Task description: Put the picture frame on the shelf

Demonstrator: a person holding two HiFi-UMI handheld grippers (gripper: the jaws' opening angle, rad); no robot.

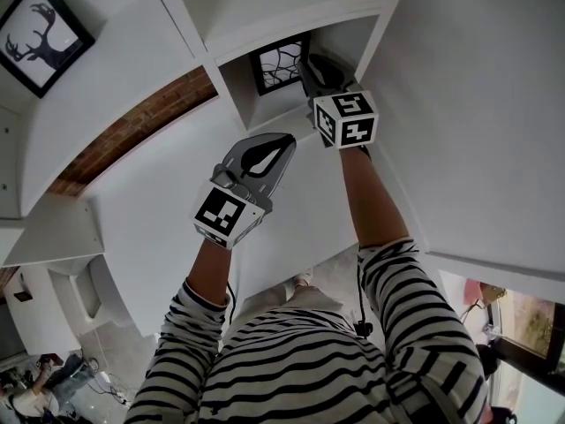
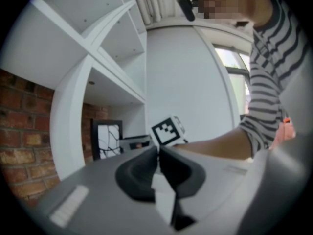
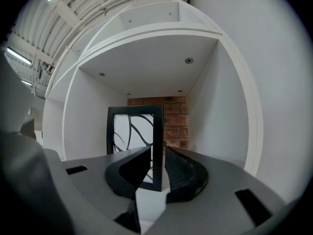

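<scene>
The picture frame (image 1: 278, 64), black-edged with a white and black line pattern, stands upright in a white shelf cubby (image 1: 265, 113). My right gripper (image 1: 309, 71) reaches into that cubby. In the right gripper view its jaws (image 3: 157, 153) close on the frame's (image 3: 134, 136) right edge, with brick behind. My left gripper (image 1: 287, 140) hangs lower and to the left, outside the cubby, with its jaws shut and nothing between them (image 2: 159, 153). The left gripper view also shows the frame (image 2: 108, 138) in the cubby, with the right gripper's marker cube (image 2: 168, 130) beside it.
White shelf partitions (image 1: 185, 16) run around the cubby, with a tall white panel (image 1: 477, 104) on its right. A brick wall (image 1: 141, 122) shows behind the shelf. A framed deer picture (image 1: 40, 34) sits in an upper left compartment.
</scene>
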